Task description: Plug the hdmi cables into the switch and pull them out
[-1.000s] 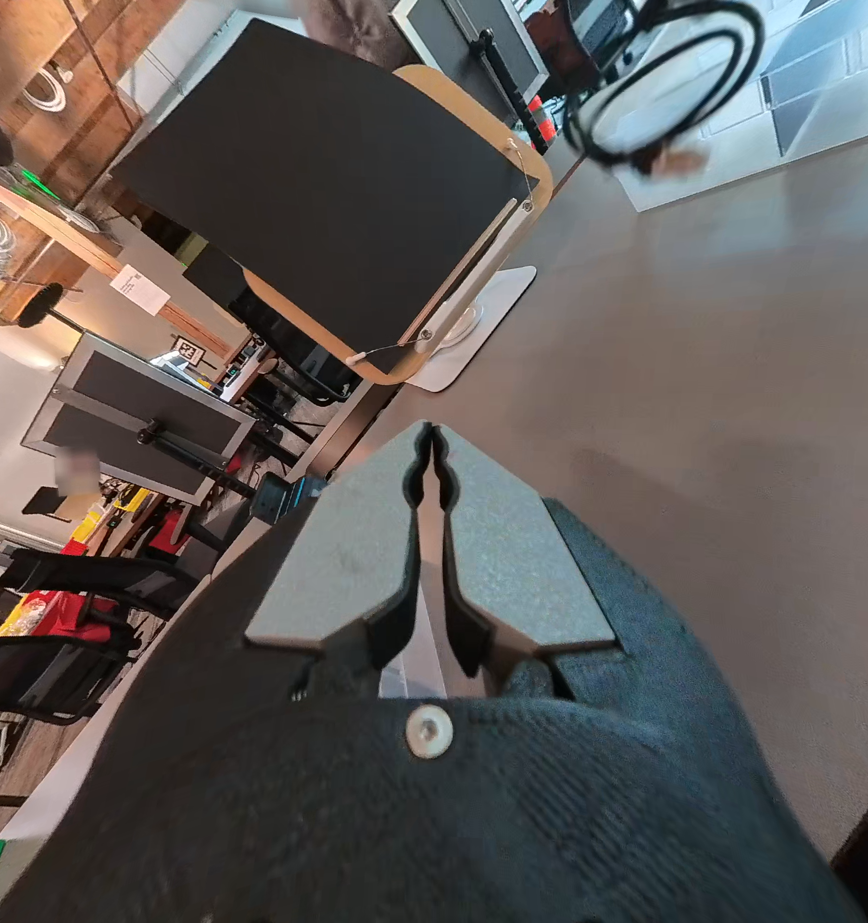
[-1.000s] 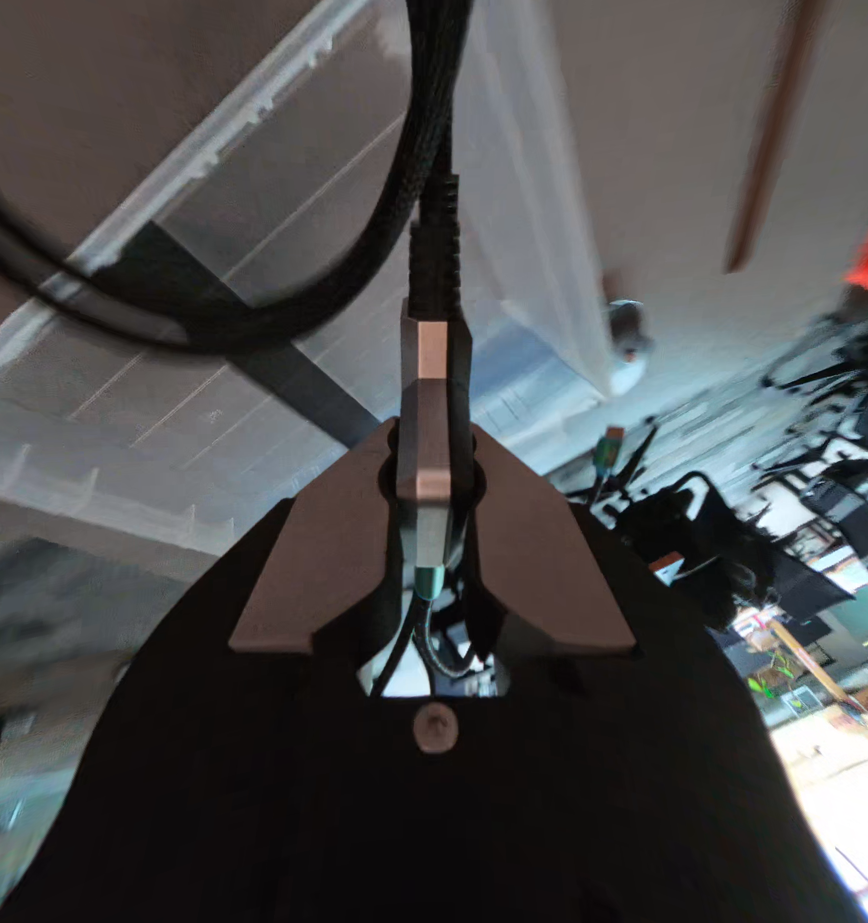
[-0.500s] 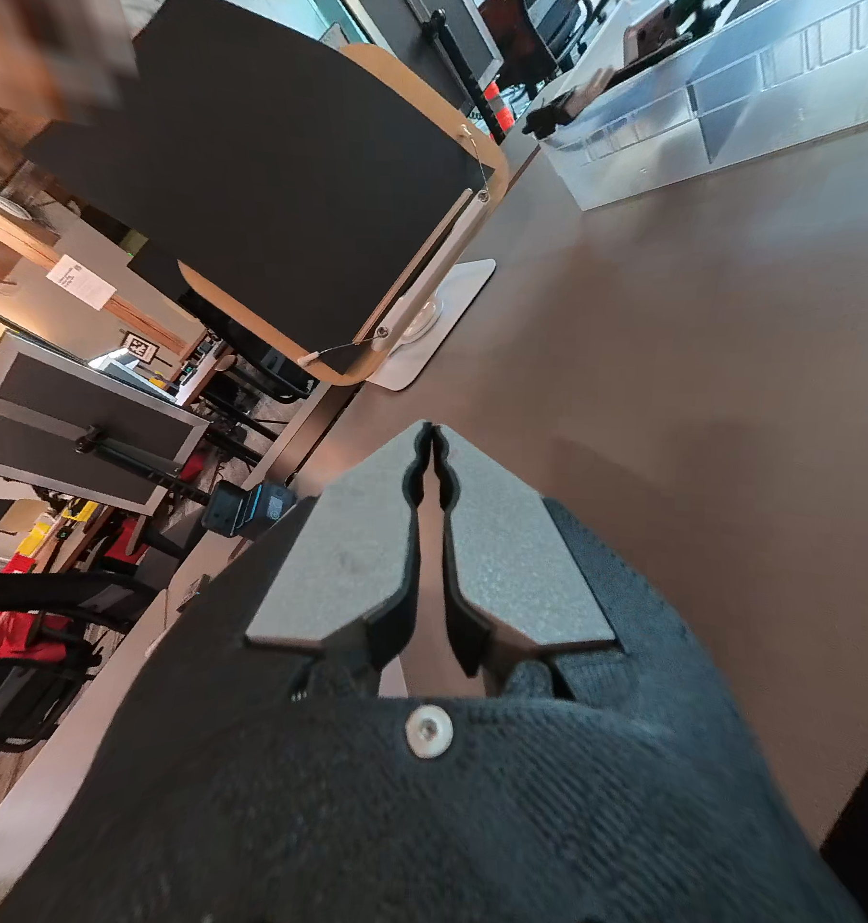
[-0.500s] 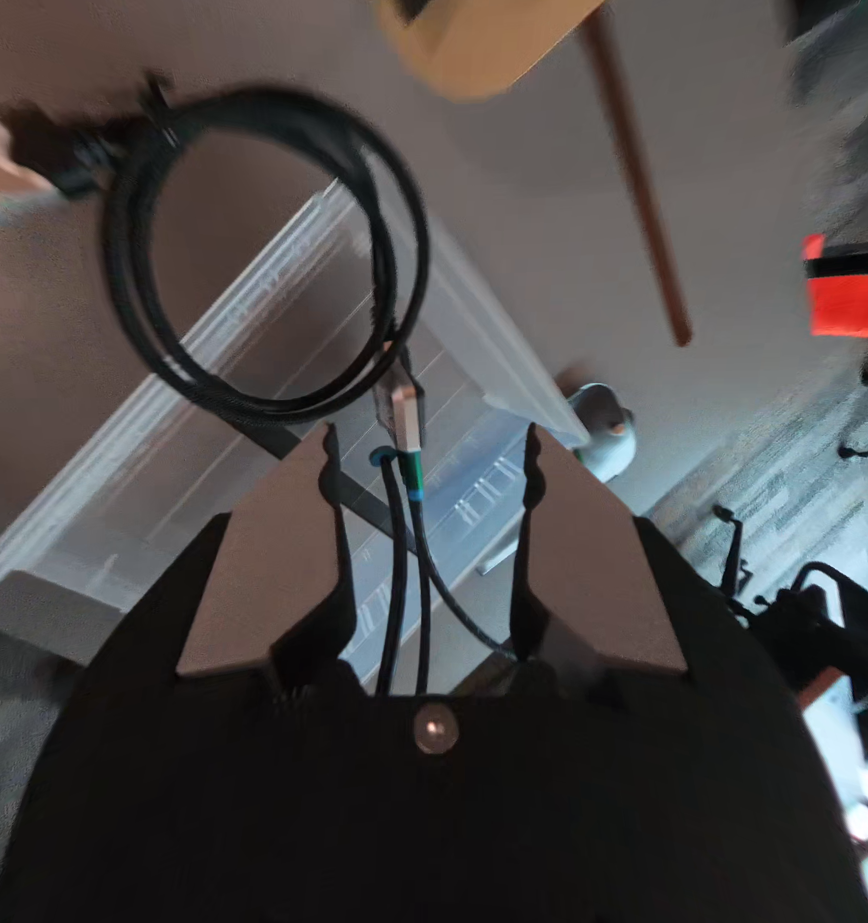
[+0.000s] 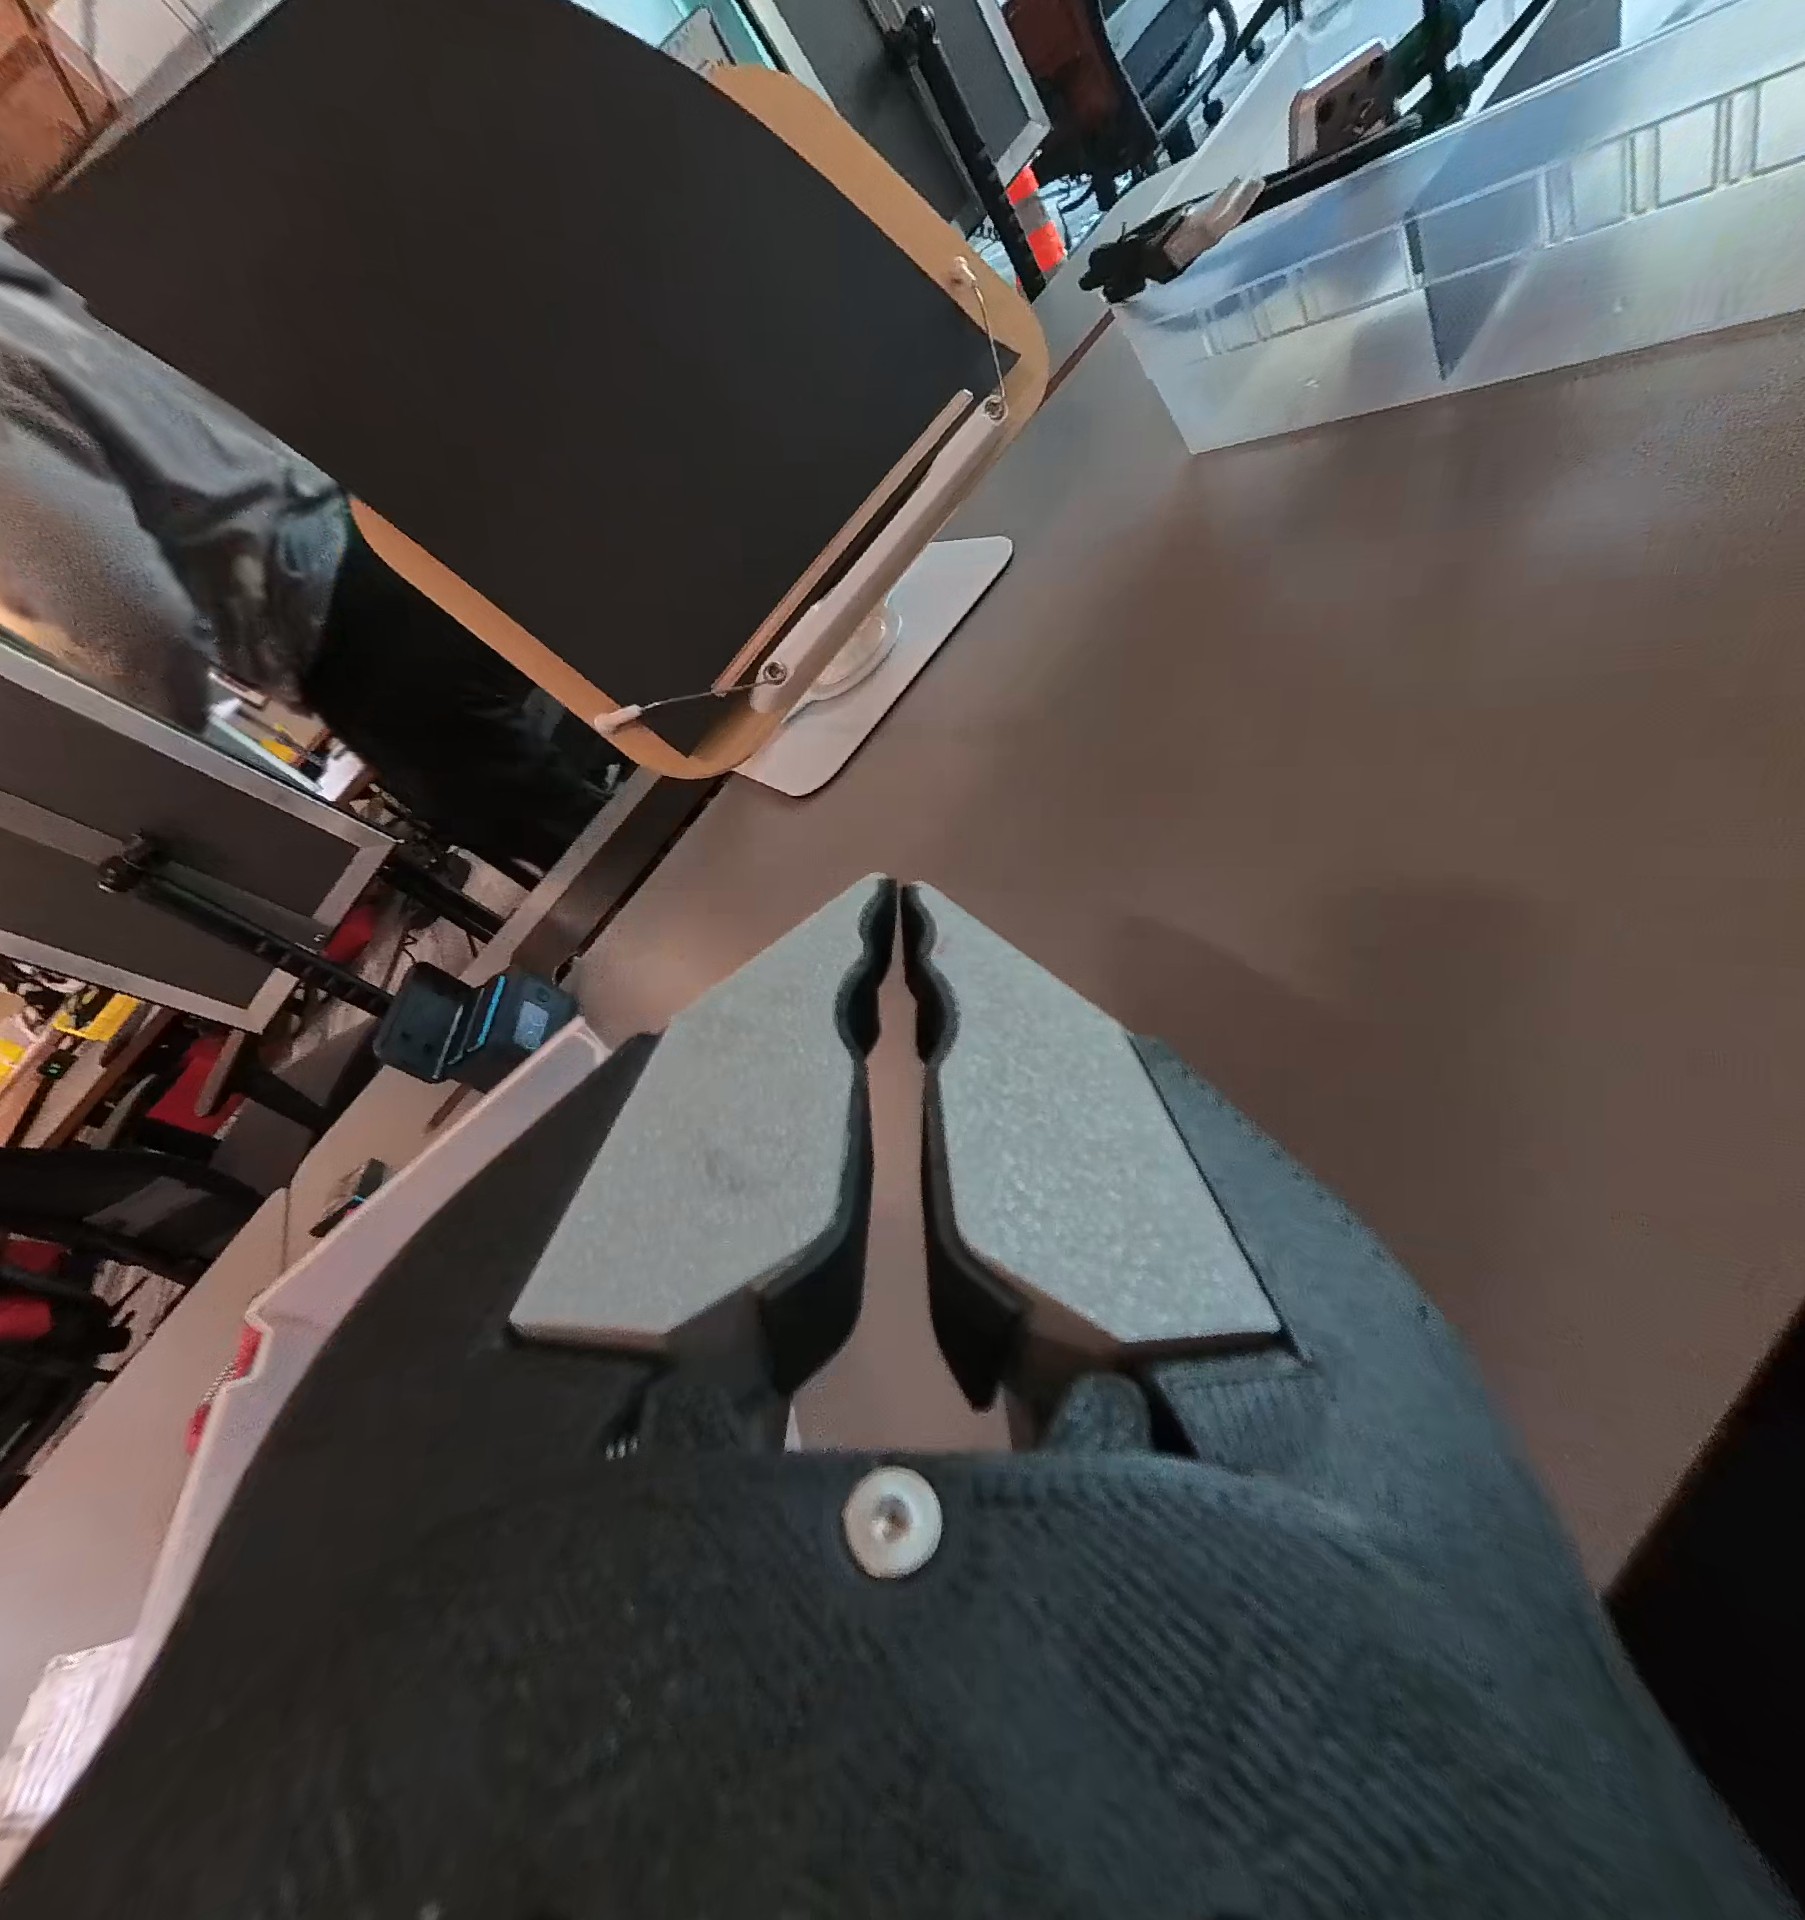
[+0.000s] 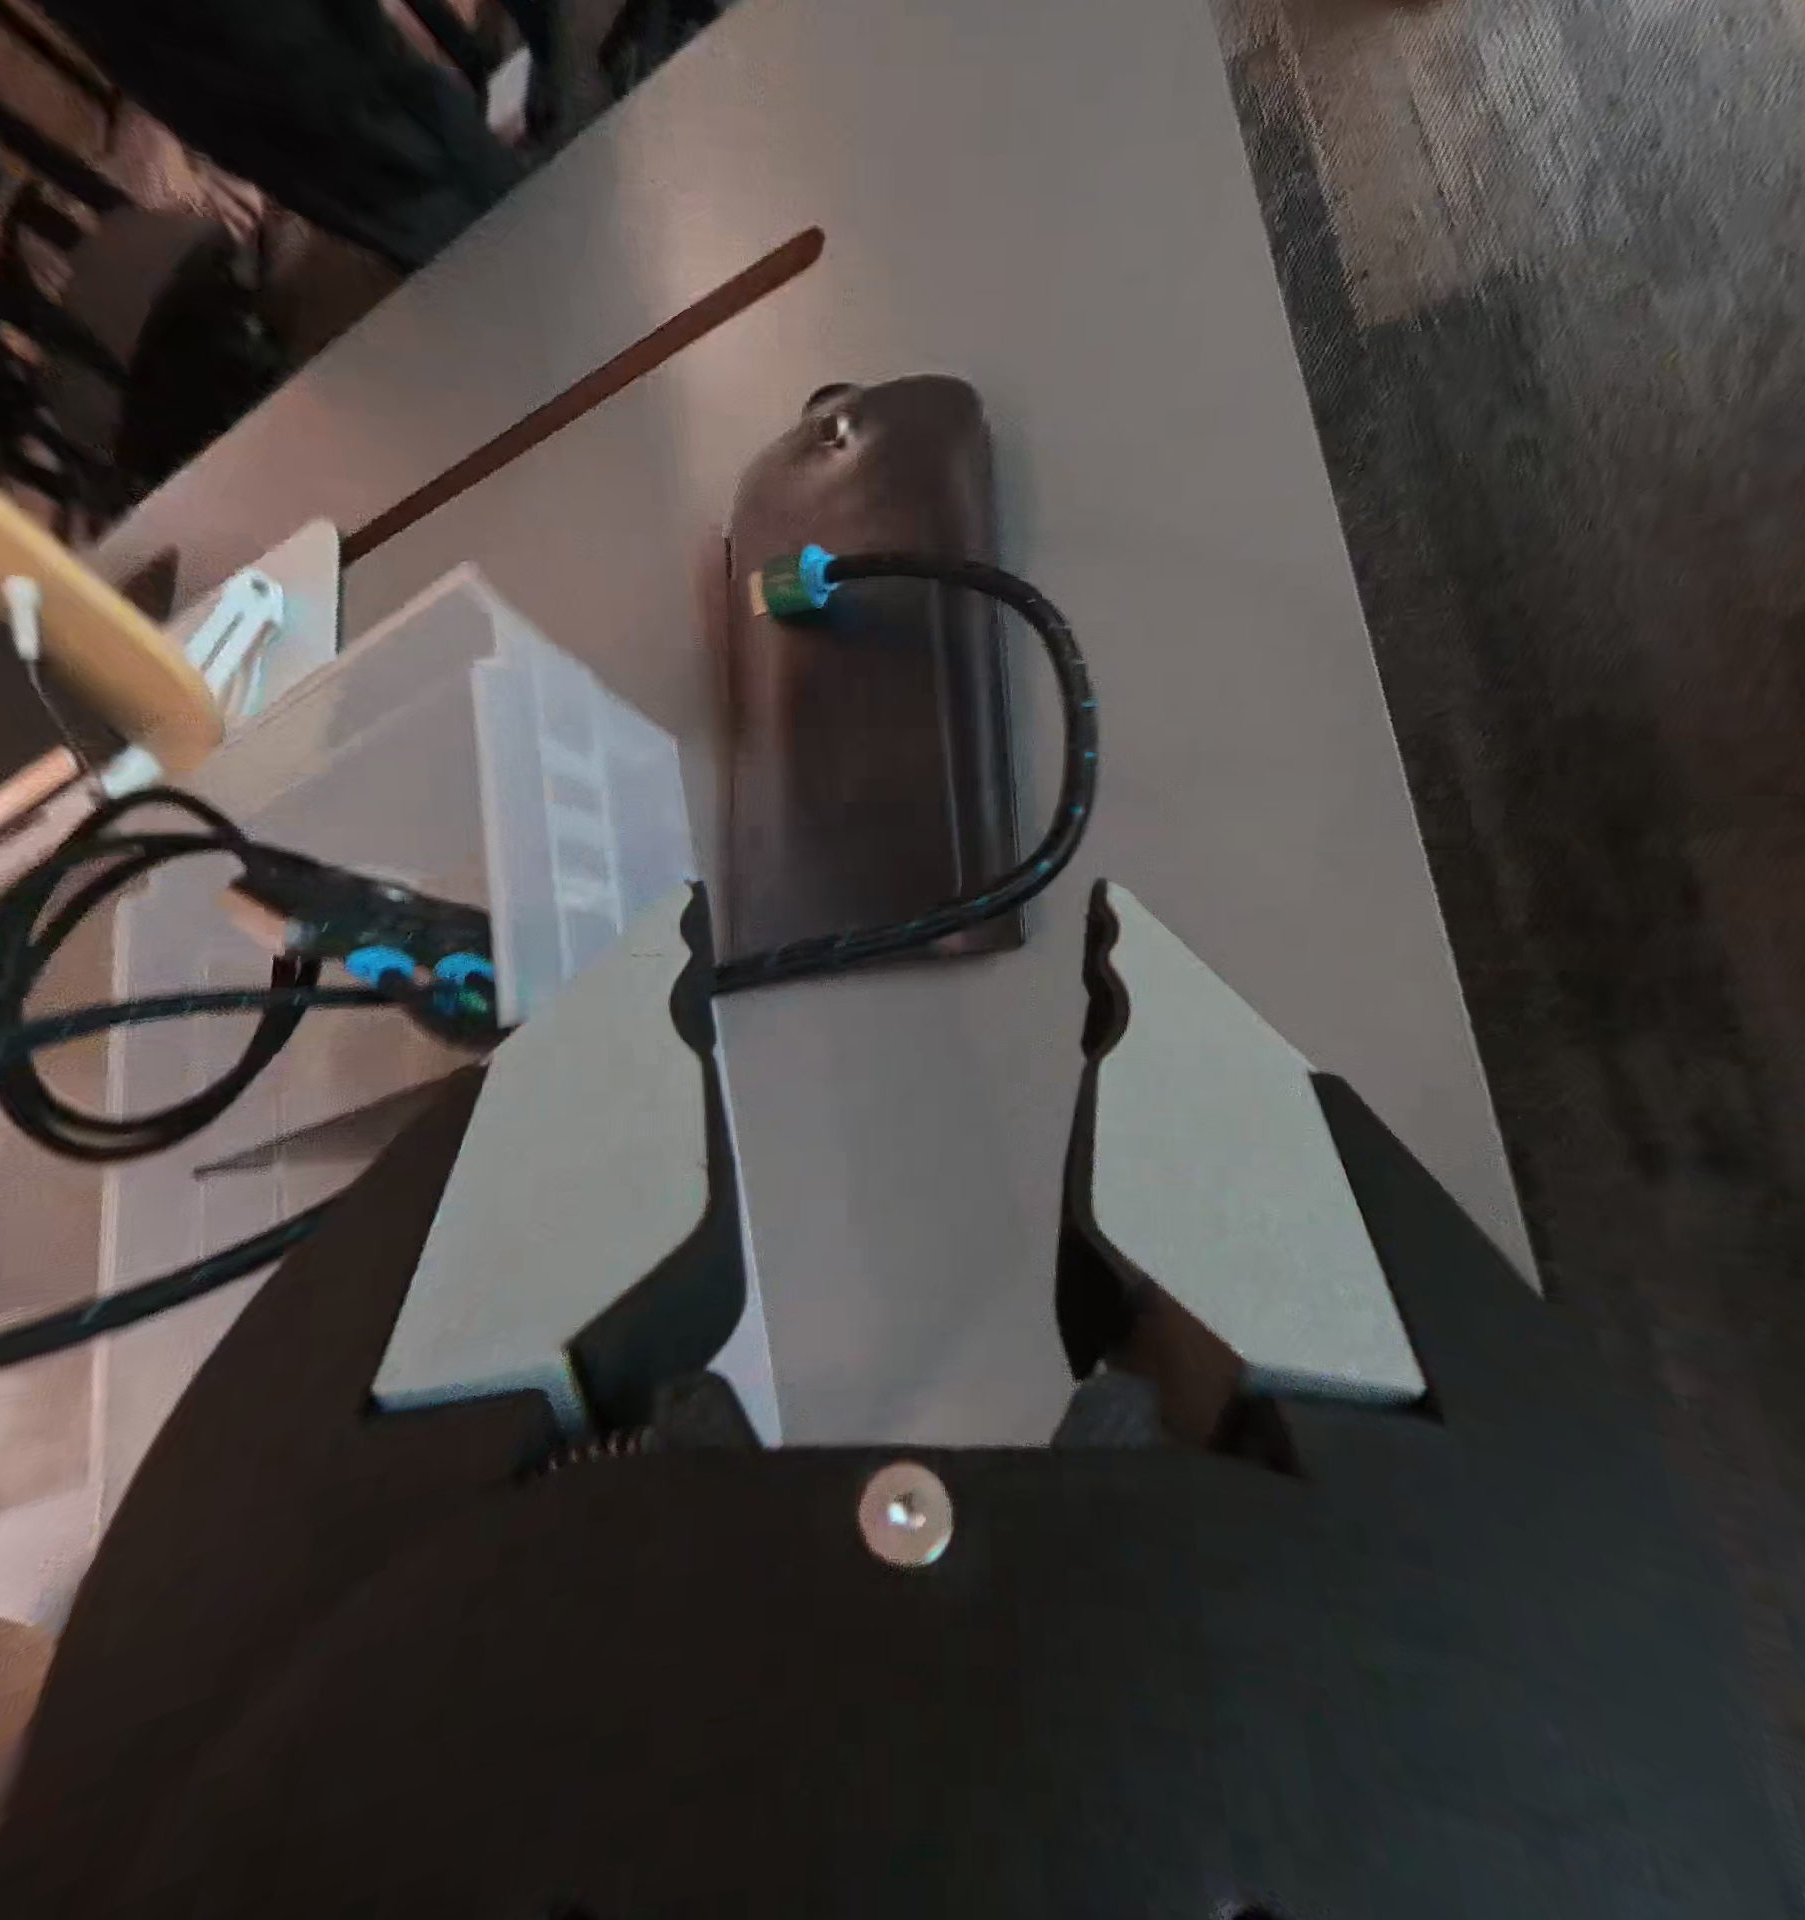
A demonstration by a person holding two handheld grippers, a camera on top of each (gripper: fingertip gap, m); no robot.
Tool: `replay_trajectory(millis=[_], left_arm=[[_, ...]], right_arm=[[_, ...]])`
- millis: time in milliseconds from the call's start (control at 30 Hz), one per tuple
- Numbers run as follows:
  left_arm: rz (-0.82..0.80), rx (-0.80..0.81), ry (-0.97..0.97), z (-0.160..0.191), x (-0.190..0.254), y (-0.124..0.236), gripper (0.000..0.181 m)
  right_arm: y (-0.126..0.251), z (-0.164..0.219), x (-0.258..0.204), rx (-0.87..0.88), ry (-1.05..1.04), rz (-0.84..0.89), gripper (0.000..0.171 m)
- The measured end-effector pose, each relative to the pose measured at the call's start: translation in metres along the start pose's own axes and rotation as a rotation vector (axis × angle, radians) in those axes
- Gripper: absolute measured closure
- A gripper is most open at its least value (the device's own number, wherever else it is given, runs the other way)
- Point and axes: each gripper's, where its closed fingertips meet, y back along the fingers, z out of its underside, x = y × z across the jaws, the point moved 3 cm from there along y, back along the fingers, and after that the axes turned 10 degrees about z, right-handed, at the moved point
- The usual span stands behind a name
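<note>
Between cables | right gripper jaws wide, empty; left gripper jaws nearly closed, empty | next: grasp green-tipped cable plug ahead of jaws

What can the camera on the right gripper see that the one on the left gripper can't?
Only the right wrist view shows the open right gripper, a dark oblong device lying on the table with a green-and-blue plug at its side, that plug's black cable curving back, and a coil of black cables by the bin.

Only the left wrist view shows the left gripper, shut and empty, a black board on a stand, and a person behind it.

Both show the table and the clear plastic bin.
</note>
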Motion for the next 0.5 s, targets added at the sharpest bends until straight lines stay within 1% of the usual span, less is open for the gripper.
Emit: replay_trajectory(millis=[67, 133, 167, 233, 300, 333, 400, 500], left_arm=[[0.004, -0.023, 0.015, 0.004, 0.003, -0.002, 0.181], [0.0, -0.058, 0.013, 0.008, 0.005, -0.004, 0.181], [-0.004, -0.074, 0.011, 0.01, 0.006, -0.006, 0.181], [-0.006, -0.104, 0.014, 0.015, 0.007, -0.009, 0.181], [-0.006, -0.129, 0.02, 0.018, 0.008, -0.015, 0.181], [-0.003, -0.136, 0.022, 0.02, 0.008, -0.018, 0.181], [0.0, -0.141, 0.018, 0.02, 0.009, -0.024, 0.181], [0.011, -0.138, 0.009, 0.021, 0.012, -0.032, 0.181]], right_arm=[[-0.024, -0.003, 0.012, -0.018, -0.082, -0.032, 0.102], [-0.046, -0.006, 0.021, -0.068, -0.111, -0.042, 0.098], [-0.056, -0.008, 0.021, -0.098, -0.113, -0.068, 0.11], [-0.072, -0.008, 0.009, -0.175, -0.124, -0.202, 0.133], [-0.079, -0.008, 0.004, -0.243, -0.13, -0.259, 0.157], [-0.075, -0.015, 0.001, -0.199, -0.126, -0.296, 0.169], [-0.056, -0.036, -0.005, -0.041, -0.106, -0.36, 0.168], [-0.014, -0.058, -0.023, 0.182, 0.07, -0.416, 0.169]])
